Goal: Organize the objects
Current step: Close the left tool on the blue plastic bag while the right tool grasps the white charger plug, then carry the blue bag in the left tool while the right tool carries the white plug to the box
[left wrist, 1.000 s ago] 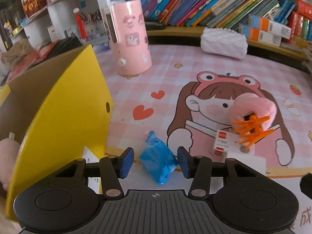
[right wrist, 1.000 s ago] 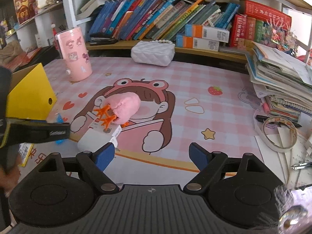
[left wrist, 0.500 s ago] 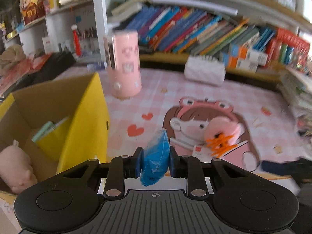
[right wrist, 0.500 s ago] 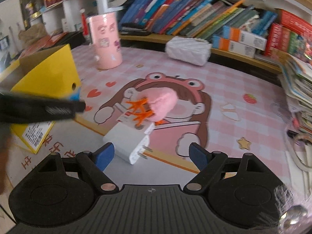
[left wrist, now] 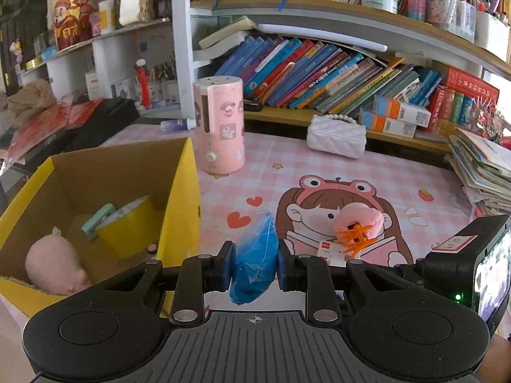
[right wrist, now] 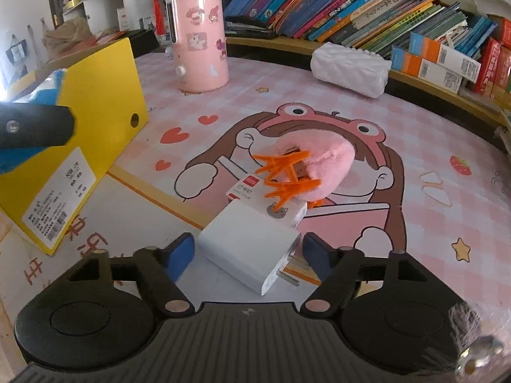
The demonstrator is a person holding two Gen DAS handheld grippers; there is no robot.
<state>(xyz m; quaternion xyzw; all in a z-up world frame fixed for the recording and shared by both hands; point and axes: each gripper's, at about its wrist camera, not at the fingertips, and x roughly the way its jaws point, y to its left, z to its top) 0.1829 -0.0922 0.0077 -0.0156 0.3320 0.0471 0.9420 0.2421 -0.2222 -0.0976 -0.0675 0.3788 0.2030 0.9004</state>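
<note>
The yellow box [left wrist: 179, 191], far left on the counter [left wrist: 367, 172], already holds several items. Left claw [left wrist: 254, 263] pinches a blue packet [left wrist: 254, 255] beside it. Right claw [right wrist: 249, 255], spread, straddles the white charger [right wrist: 246, 249]; hair clip [right wrist: 284, 175] and pink plush [right wrist: 322, 159] remain.

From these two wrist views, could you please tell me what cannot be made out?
- Blue bag, left wrist view: contents unreadable; left tongs cover its sides.
- White charger, right wrist view: whether the right tongs touch it.
- Yellow box, left wrist view: near floor hidden by its wall.
- Small white box: print too small.
</note>
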